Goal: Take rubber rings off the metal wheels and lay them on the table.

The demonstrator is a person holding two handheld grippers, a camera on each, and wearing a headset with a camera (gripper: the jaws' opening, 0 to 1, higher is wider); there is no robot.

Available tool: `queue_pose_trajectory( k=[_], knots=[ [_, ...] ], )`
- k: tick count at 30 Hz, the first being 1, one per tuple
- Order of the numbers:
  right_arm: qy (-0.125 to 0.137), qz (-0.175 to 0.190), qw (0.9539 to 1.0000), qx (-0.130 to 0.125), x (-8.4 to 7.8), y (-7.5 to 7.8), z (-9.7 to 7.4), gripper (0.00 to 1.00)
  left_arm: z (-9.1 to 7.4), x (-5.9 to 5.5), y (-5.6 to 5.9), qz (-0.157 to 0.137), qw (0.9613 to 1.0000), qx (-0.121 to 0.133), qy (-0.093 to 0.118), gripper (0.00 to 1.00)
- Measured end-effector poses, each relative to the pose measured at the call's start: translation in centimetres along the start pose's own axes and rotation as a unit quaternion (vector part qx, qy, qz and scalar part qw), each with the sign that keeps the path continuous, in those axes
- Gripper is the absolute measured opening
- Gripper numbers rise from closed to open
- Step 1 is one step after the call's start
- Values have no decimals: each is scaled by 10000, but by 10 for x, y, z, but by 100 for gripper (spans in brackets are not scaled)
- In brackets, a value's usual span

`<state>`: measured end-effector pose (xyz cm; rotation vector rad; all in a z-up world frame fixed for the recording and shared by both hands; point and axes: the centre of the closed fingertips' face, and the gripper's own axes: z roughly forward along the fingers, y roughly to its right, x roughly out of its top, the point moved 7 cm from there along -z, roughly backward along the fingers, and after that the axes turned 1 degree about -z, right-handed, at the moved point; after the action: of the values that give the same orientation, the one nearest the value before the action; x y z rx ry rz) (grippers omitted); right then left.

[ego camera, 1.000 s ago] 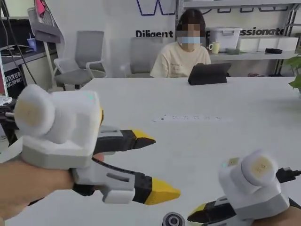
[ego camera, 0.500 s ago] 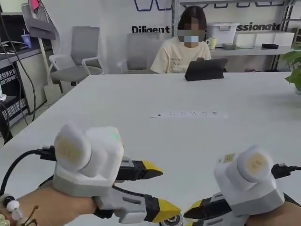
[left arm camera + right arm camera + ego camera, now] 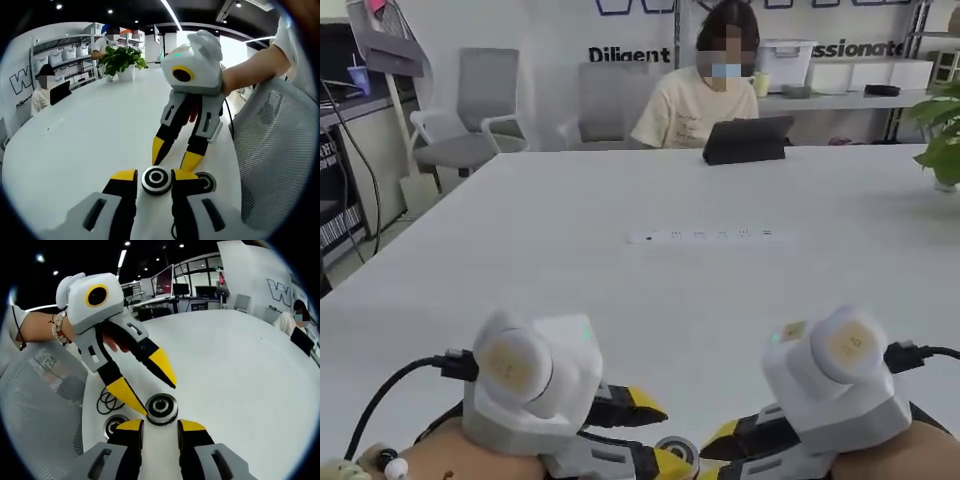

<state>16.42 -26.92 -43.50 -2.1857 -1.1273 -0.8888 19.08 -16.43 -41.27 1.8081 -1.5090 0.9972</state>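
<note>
1. The wheel [image 3: 156, 180] lies flat on the white surface [image 3: 720, 300], close to the near edge, hub upward. Its black rubber ring [image 3: 176, 409] is on the rim. Being round, it has no long axis to line up with.
2. The left hand-held gripper [image 3: 155, 174] is the nearer one. Its jaws stand apart, one yellow tip on each side of the wheel. The tips look close to the rim or just touching it, but I see no firm clamp.
3. The right hand-held gripper [image 3: 161, 426] faces the left one from the opposite side. Its jaws are parted and empty, and the wheel lies just ahead of its tips, centred on the gap.
4. A second wheel [image 3: 116, 426] sits just beside the first, and loose black rings [image 3: 104, 401] lie near it on the surface.
5. My judgement: the left should pin the wheel while the right moves forward a little to catch the ring's edge.
</note>
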Motion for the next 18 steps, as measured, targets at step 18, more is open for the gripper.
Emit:
queue_pose_trajectory(
  k=[18],
  knots=[
    [-27,-92,10000,-7,0,-1,2,23,4,-9,6,-223,9997,-14,38,11]
  ],
)
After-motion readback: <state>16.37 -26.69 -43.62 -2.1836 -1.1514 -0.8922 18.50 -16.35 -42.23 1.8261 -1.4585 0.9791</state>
